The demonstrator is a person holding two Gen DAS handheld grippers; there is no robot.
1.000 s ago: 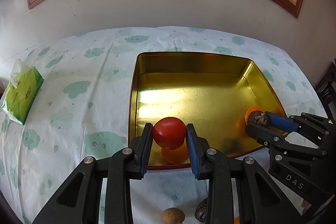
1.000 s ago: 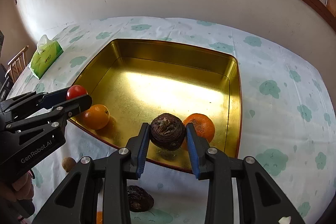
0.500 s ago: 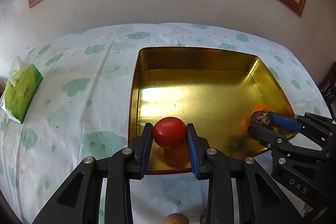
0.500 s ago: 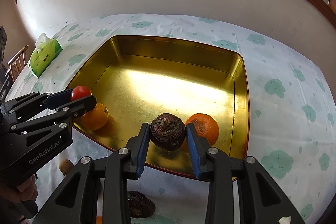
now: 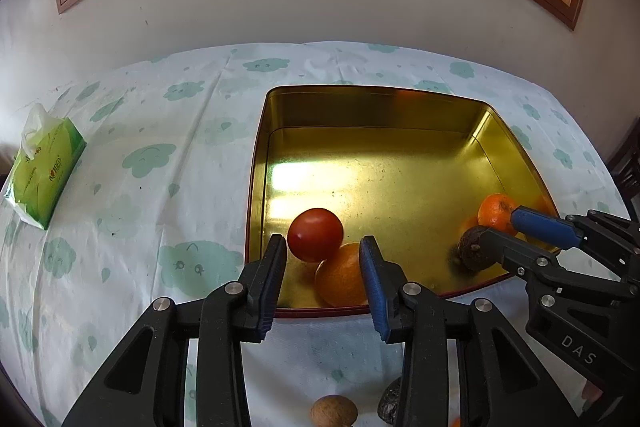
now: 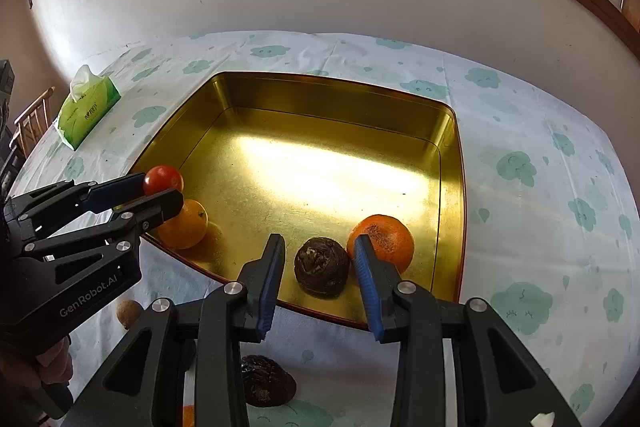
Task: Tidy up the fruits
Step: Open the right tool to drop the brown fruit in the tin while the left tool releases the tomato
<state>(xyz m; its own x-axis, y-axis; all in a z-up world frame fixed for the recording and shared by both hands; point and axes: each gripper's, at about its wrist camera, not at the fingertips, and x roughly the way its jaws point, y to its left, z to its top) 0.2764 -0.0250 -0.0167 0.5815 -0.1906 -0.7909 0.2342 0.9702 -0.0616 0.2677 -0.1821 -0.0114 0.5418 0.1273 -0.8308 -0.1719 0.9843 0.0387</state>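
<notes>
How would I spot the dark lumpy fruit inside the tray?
Find the gold tray on the cloud-print tablecloth. At its near edge sits the dark fruit, beside an orange. It alone in the tray is brown-black and wrinkled.

left gripper (image 5: 323,259): my jaws spread wide, nothing clamped, fingers pointing forward and tilted down | right gripper (image 6: 319,259): my jaws parted too, nothing gripped, same downward tilt | both side by side, near each other
</notes>
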